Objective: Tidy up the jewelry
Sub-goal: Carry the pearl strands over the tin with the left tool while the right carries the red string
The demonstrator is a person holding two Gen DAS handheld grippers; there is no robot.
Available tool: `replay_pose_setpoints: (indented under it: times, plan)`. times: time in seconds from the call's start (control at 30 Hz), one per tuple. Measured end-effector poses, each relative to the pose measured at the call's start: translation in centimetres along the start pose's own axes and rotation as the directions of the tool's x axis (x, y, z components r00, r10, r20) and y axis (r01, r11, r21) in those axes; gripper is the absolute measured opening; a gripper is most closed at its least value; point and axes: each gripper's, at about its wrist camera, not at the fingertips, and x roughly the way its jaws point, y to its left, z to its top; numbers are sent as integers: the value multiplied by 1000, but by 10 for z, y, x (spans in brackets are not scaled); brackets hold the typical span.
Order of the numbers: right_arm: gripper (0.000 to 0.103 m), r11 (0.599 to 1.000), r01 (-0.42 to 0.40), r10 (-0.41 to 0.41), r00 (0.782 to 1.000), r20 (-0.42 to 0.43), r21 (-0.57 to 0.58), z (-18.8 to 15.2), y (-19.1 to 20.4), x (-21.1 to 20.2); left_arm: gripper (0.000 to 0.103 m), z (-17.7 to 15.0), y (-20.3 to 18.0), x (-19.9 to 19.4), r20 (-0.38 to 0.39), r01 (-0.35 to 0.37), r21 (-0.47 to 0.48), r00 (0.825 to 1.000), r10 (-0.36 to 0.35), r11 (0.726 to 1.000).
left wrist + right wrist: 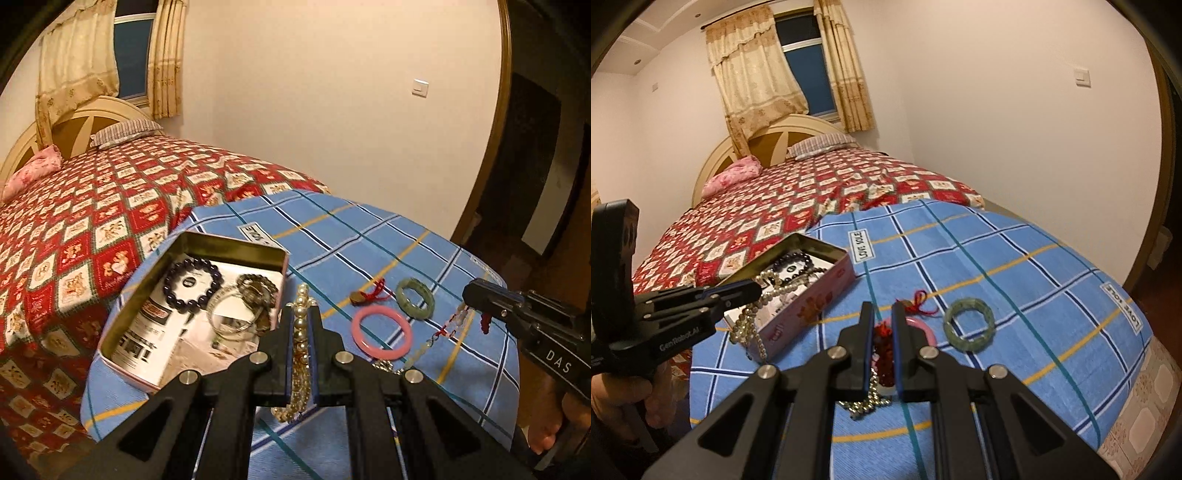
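My left gripper (302, 314) is shut on a pearl necklace (301, 332) and holds it just right of the open tin box (229, 245). From the right wrist view the pearls (757, 321) hang over the tin's pink wall (798, 317). The tin holds a dark bead bracelet (192, 282), a clear bangle (231, 314) and a brown bead bracelet (258, 286). My right gripper (882, 314) is shut on a red beaded strand (884, 347) with a chain (864, 404) trailing below. A pink bangle (382, 332), green jade bangle (415, 297) and red-corded charm (365, 295) lie on the blue cloth.
The blue checked cloth (369, 236) covers the foot of a bed with a red patterned quilt (110, 206). Its edge drops off at the right toward a tiled floor (1145, 406). A wall and doorway stand to the right.
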Motion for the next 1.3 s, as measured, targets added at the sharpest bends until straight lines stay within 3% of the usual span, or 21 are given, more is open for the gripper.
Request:
replay_pose_setpoints:
  times: [0.6,0.93,1.3]
  plan:
    - [11,993,-79,80,997,7,-93,37,46,26,6,13,49,-2,31,-62,-54,997,64,997]
    - [11,977,-105,115,992,44,-188,69,81,32,6,18,69,4,23,-89,-72,996,91,993]
    - [11,954,-153,167,986,31,-257,81,118,59,6,22,84,13,10,-112,-85,993,114,990]
